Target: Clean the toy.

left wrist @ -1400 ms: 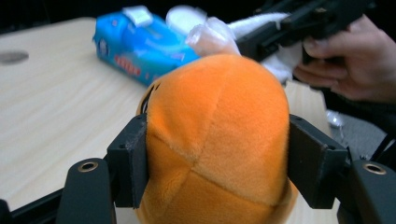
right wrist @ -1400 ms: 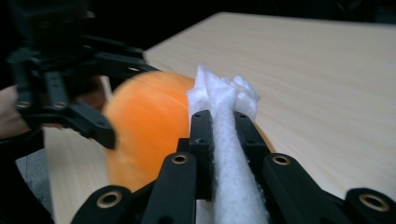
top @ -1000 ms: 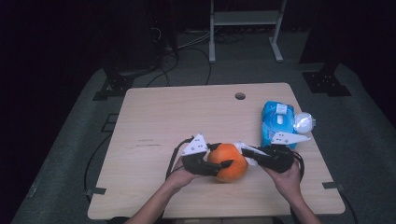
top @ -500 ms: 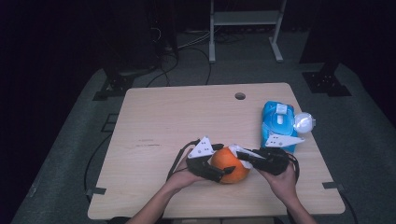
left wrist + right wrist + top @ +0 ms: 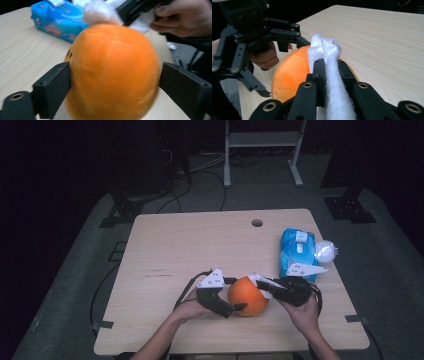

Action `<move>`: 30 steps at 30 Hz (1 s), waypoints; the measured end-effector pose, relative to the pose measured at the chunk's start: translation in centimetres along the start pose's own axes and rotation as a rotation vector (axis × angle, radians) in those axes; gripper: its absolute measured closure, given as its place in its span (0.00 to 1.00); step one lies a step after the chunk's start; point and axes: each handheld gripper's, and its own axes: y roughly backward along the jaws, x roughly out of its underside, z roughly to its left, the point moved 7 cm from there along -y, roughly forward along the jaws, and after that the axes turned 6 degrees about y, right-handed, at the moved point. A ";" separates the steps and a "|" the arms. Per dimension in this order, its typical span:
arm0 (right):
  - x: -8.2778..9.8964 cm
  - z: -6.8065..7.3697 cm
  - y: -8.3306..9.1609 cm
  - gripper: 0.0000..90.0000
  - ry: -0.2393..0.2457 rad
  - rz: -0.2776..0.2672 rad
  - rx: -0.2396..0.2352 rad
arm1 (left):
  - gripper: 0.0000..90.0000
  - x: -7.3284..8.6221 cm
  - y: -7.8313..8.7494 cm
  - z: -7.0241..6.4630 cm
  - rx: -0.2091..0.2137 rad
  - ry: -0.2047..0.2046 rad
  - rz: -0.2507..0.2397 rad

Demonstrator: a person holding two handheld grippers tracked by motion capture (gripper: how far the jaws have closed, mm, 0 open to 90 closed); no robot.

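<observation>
An orange plush ball (image 5: 247,296) (image 5: 112,75) rests on the table near its front edge. My left gripper (image 5: 239,296) (image 5: 116,77) comes at it from the left. Its jaws have just been opening and stand wide, one on each side of the ball; the picture is blurred there and I see no squeeze. My right gripper (image 5: 261,286) (image 5: 329,66) reaches in from the right, shut on a white wipe (image 5: 325,50) (image 5: 100,12). The wipe's bunched end lies against the top of the ball (image 5: 289,72).
A blue pack of wipes (image 5: 297,251) (image 5: 60,22) lies at the table's right side, just behind my right hand, with a white round thing (image 5: 326,251) beside it. The wooden table (image 5: 200,245) has a small hole (image 5: 257,223) near its far edge.
The left gripper's jaws have spread wider around the orange ball. The right gripper with the wipe has edged a little left onto the ball's top. The ball has hardly moved.
</observation>
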 end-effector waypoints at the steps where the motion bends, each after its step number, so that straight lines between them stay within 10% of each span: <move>1: 0.0 -0.1 0.0 0.87 -0.004 0.000 0.000 | 0.07 0.2 -0.3 0.1 -0.001 0.010 0.006; 13: -1.3 0.9 0.9 0.89 0.011 -0.055 -0.023 | 0.35 -1.0 0.1 -0.5 -0.128 0.018 0.038; 20: -1.5 4.6 -0.9 0.89 0.159 0.006 -0.066 | 0.35 -1.0 -0.6 -1.1 -0.152 0.027 0.051; 30: -0.9 0.5 0.7 0.89 0.083 -0.014 0.057 | 0.22 -0.6 -0.3 -0.9 -0.054 -0.010 0.036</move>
